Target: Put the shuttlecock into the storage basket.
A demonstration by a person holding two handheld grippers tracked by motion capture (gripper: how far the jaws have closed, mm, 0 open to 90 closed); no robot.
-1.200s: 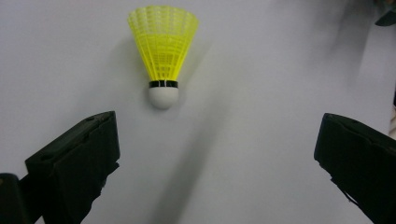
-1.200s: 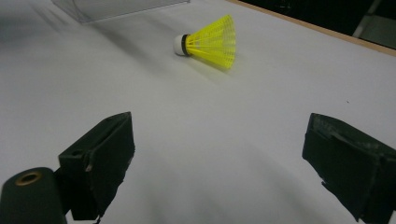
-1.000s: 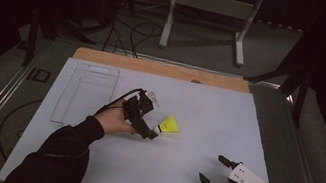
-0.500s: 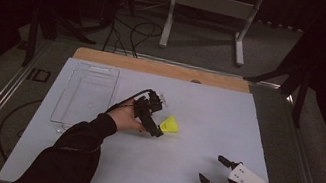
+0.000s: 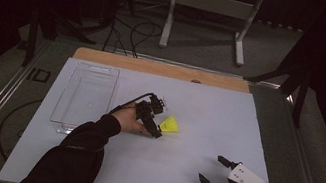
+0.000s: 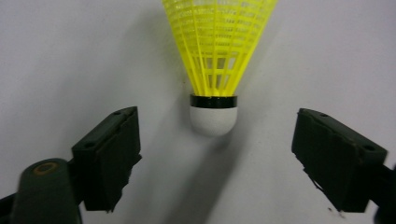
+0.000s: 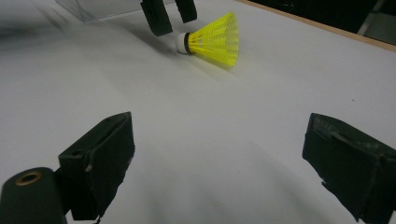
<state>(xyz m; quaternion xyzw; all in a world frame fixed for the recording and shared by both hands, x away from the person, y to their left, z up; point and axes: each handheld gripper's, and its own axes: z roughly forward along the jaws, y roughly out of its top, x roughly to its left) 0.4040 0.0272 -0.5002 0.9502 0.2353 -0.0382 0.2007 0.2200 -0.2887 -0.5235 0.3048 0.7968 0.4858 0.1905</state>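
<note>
Left gripper view: unmarked yellow shuttlecock (image 6: 215, 70) between spread hand-held gripper (image 6: 233, 154) jaws.

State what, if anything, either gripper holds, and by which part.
Nothing is held. The left gripper stands open around the shuttlecock's white cork; the right gripper is open.

Left gripper (image 5: 158, 130): black body, black cable looping off back, small pale part on top. Its fingers (image 6: 109, 156) blocky, matte black, flat-faced, small round holes near tips; brass-coloured ring on black knuckle at lower left. Left sleeve (image 5: 69, 156) dark, long, reaching wrist. Right gripper (image 5: 214, 173): black, grey three-cornered plate on top with small dark dots, thin black cable trailing behind. Its fingers (image 7: 100, 161) same black blocks, edges a bit chipped, brass-coloured ring at base. Right cuff dark.
</note>
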